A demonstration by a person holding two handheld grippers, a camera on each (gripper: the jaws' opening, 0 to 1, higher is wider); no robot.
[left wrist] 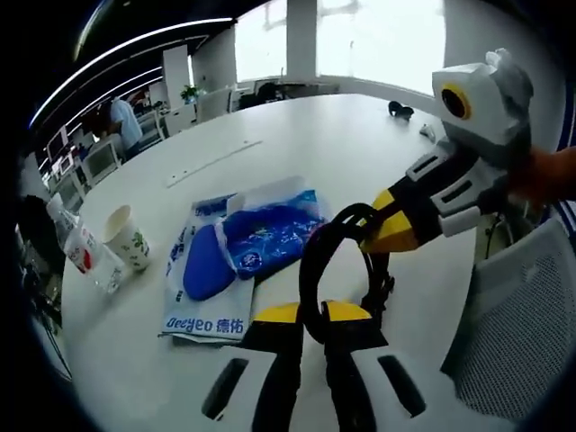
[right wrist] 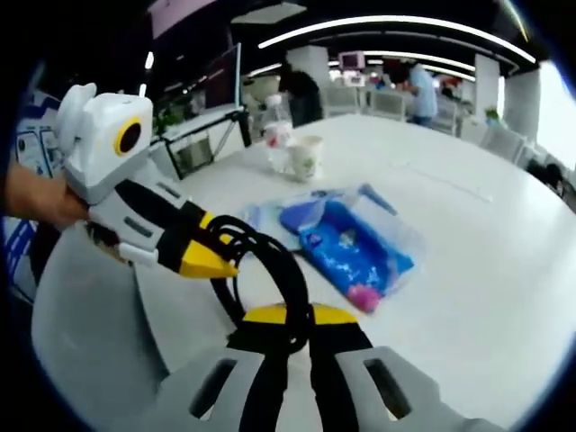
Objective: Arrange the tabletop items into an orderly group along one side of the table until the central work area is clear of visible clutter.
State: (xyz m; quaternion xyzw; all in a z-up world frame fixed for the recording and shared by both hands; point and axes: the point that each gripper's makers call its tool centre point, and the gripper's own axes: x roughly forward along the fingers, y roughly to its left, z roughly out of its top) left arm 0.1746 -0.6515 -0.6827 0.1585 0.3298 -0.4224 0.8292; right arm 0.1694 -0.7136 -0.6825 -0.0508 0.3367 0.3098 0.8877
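I see both tongs closed on the same coiled black cable (left wrist: pixel 315 261): in the left gripper view my left gripper (left wrist: pixel 311 315) has its yellow-tipped jaws pressed together around the loop's lower part, and the right gripper (left wrist: pixel 373 236) comes in from the right with its jaws pinched on the loop's upper side. In the right gripper view the picture is mirrored: my right gripper (right wrist: pixel 288 317) clamps the cable's (right wrist: pixel 274 270) near end, while the left gripper (right wrist: pixel 216 256), held by a hand (right wrist: pixel 40 198), bites it from the left. Just beyond the left tongs, to their left, lies a blue wet-wipes pack (left wrist: pixel 256 238) on top of a flat white-and-blue printed packet (left wrist: pixel 202 315); I see the same pack (right wrist: pixel 355 252) ahead and to the right of the right tongs. Farther left of the left tongs stands a paper cup (left wrist: pixel 126 238) with a small clear bottle (left wrist: pixel 85 252) just beside it, all on the white table (left wrist: pixel 297 135). A grey mesh chair (left wrist: pixel 522 324) sits to the right of the tongs.
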